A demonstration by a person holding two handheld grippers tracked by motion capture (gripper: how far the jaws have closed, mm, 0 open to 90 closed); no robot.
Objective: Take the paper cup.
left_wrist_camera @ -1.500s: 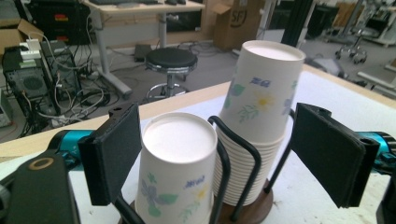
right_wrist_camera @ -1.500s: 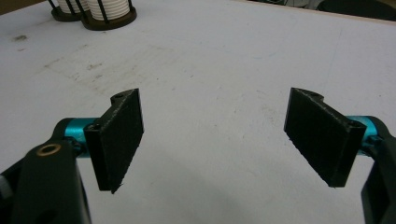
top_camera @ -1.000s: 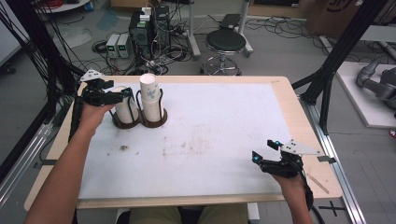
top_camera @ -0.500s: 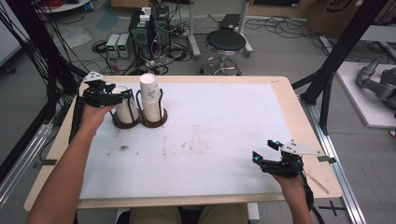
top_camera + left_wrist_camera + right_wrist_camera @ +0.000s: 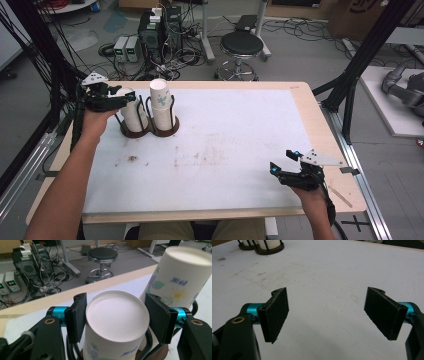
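So your left gripper (image 5: 116, 320) has just closed on the ten-o'clock cup (image 5: 117, 322); lifting remains. Right gripper (image 5: 327, 312) idles wide at four o'clock.

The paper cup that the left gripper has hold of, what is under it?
The cup stands upside down in a dark round wire holder on the table, the left gripper shut on its top. More cups may be stacked under it; the cup covers that.

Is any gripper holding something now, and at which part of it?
The left gripper grips the upturned paper cup near its top; the right gripper holds nothing.
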